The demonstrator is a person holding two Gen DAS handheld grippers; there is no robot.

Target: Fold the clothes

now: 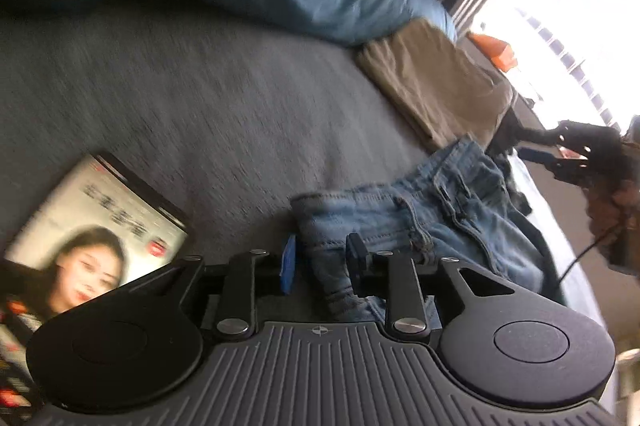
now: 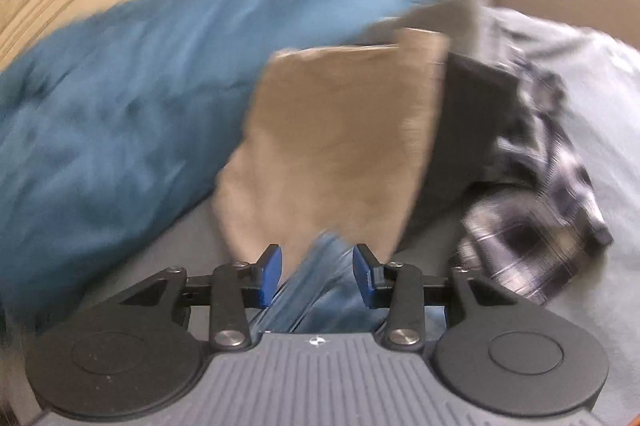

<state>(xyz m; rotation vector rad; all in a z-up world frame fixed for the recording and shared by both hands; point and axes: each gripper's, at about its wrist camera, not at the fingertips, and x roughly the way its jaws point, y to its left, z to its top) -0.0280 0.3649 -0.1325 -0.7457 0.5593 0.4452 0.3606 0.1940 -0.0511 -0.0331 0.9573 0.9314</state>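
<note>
Denim jeans on bed, both jaws parted, gripping nothing; fold just released, next: regrasp waistband.

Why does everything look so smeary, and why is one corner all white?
Left wrist view: window glare washes the upper right corner white; the grey bed cover streaks with motion blur. Right wrist view: the blue blanket, tan cloth and jeans smear too; edges bend from the fisheye lens.
</note>
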